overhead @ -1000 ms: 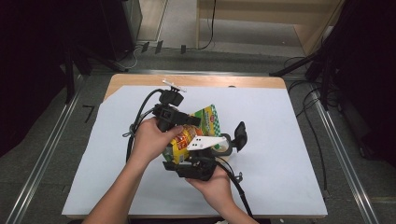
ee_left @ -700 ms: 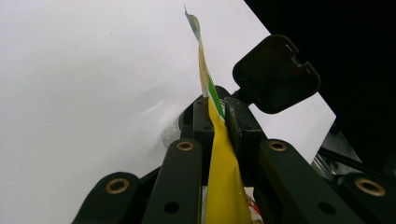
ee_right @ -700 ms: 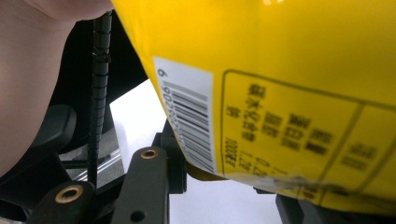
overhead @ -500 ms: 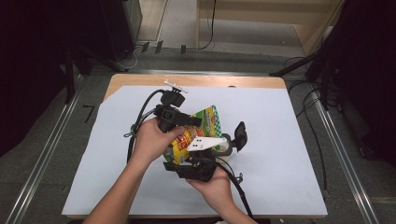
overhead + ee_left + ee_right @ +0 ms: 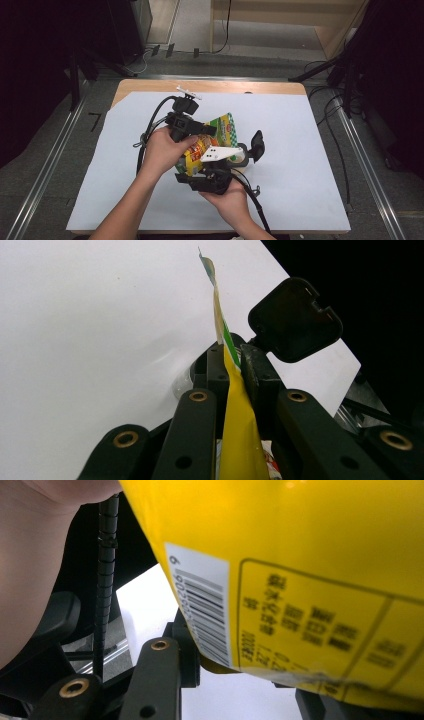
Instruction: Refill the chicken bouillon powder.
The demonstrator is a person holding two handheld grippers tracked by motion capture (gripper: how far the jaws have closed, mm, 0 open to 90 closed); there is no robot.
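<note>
**Packet pinched between both tools, mid-worktop**

White sheet covers the worktop (image 5: 300, 150), dark floor and cables around it. Yellow-green snack packet (image 5: 210, 142) is held up off the sheet near centre, long axis running from the person's near side up and away. Left hand-held gripper (image 5: 232, 365) is clamped on the packet's thin edge, jaws nearly together w/ the film between. Right hand-held gripper (image 5: 210, 181) sits under the packet's near end; its jaws flank the barcode corner (image 5: 202, 615), apparently gripping, but can't tell for sure. Both hands touch close; next pull prob. runs along that axis.
</note>
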